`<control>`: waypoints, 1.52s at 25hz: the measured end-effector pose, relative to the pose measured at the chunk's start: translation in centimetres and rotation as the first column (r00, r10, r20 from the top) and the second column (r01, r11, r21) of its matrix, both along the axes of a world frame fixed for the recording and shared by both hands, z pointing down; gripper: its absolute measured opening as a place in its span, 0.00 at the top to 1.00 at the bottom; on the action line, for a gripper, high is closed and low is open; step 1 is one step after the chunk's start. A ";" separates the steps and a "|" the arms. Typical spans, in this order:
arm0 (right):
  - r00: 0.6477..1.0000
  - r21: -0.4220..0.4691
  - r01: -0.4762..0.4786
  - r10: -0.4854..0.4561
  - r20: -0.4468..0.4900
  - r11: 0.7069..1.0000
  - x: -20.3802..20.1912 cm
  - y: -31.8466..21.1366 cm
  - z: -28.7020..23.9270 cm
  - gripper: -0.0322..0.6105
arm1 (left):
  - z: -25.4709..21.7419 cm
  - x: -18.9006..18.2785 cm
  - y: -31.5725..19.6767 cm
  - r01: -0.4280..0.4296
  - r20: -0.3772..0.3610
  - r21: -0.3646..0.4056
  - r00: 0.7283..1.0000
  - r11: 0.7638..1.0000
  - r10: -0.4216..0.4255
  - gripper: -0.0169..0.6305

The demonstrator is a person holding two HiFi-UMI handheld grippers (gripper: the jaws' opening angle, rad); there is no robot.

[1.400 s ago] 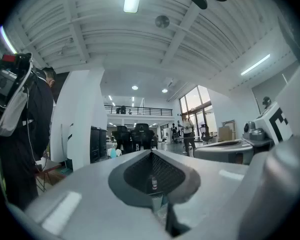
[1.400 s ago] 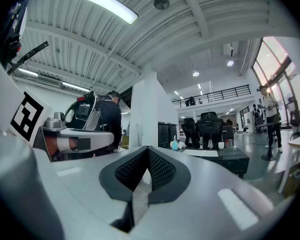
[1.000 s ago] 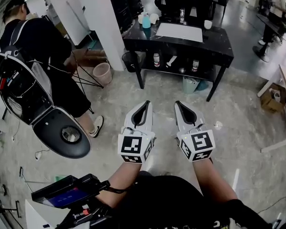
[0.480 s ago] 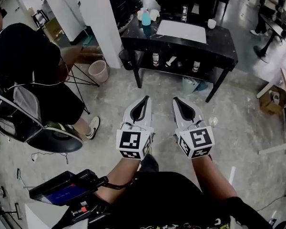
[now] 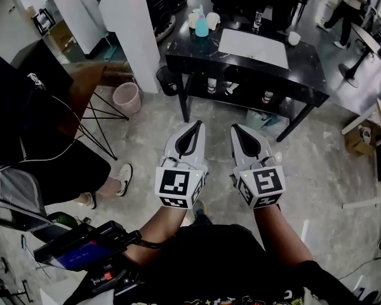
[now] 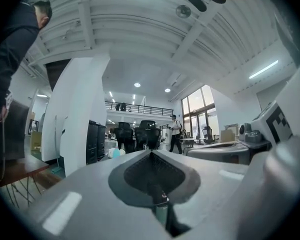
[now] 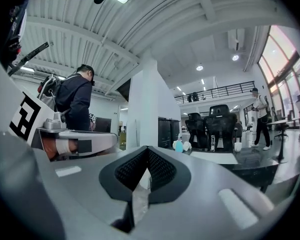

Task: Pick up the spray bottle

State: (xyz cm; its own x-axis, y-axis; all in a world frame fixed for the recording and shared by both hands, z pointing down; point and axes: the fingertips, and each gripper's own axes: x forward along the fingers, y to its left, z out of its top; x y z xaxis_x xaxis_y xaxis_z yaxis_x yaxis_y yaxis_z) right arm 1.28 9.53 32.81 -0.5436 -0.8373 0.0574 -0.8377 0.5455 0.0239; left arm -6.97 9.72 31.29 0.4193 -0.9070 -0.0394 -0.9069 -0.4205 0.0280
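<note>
The spray bottle [image 5: 202,25] is teal with a white top. It stands at the back left corner of a black table [image 5: 305,56], far beyond both grippers. It shows small in the left gripper view [image 6: 116,153] and in the right gripper view [image 7: 179,146]. My left gripper [image 5: 197,126] and right gripper [image 5: 235,129] are held side by side over the floor, both pointing toward the table. Each is shut with nothing between its jaws, as the left gripper [image 6: 151,154] and right gripper [image 7: 148,148] show in their own views.
A white sheet [image 5: 254,47] and white cups [image 5: 294,38] lie on the table, with small bottles [image 5: 211,85] on its lower shelf. A white pillar [image 5: 130,24] and pink bin [image 5: 127,98] stand left of it. A person [image 5: 32,138] is close on the left.
The view has shifted, so the table sits slightly further right and the person at left has slid toward the frame edge. Both grippers stay shut, side by side.
</note>
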 end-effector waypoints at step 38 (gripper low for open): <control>0.996 -0.039 0.087 -0.086 0.026 0.995 2.0 -42.3 3.8 0.91 | 3.4 3.3 -41.5 0.048 0.046 -0.055 0.998 0.997 -0.046 0.97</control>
State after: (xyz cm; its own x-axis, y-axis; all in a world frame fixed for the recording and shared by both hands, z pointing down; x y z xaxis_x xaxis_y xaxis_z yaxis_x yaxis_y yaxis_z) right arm 3.23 -32.74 36.56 -0.6153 -0.7847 0.0757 -0.7877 0.6158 -0.0185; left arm -3.64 -31.80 34.73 0.3763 -0.9260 0.0300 -0.9265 -0.3762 0.0089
